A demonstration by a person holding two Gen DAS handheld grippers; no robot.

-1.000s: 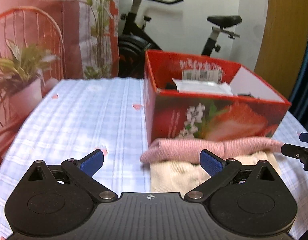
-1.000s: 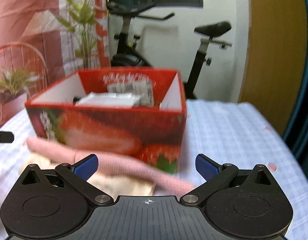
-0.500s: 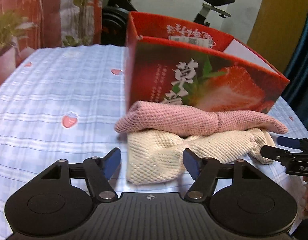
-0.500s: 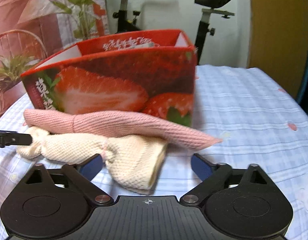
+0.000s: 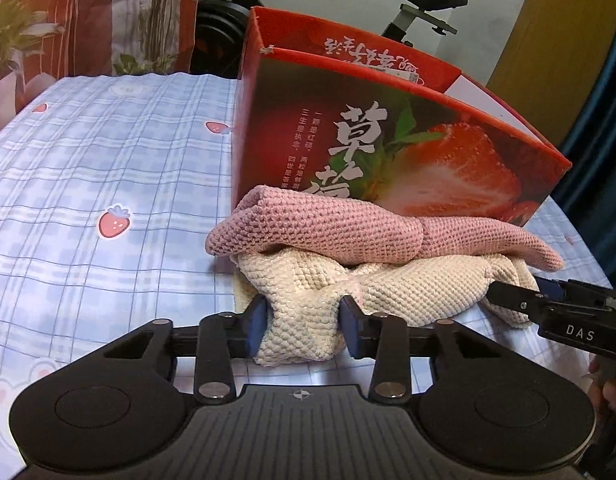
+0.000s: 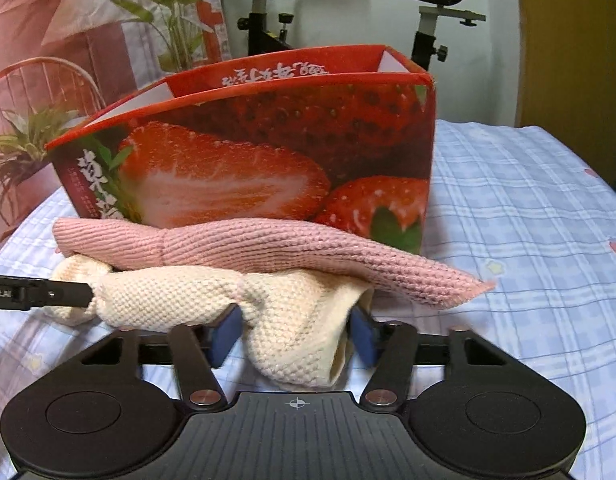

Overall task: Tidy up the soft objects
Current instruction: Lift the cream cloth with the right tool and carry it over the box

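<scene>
A cream knitted cloth (image 5: 392,288) lies on the blue checked tablecloth (image 5: 91,184), with a pink knitted cloth (image 5: 328,228) on top of it, both against the red strawberry box (image 5: 408,148). My left gripper (image 5: 303,324) is shut on the cream cloth's left end. My right gripper (image 6: 295,334) is shut on its right end (image 6: 299,328). The pink cloth (image 6: 267,248) rests loose on top in front of the box (image 6: 267,148). Each gripper's finger shows at the edge of the other view.
An exercise bike (image 6: 267,4) and potted plants (image 5: 11,40) stand behind the table. A wooden door (image 6: 568,52) is at the right. The tablecloth (image 6: 528,208) spreads right of the box.
Both grippers moved down and forward to the cloths and closed their fingers on the two ends of the cream cloth.
</scene>
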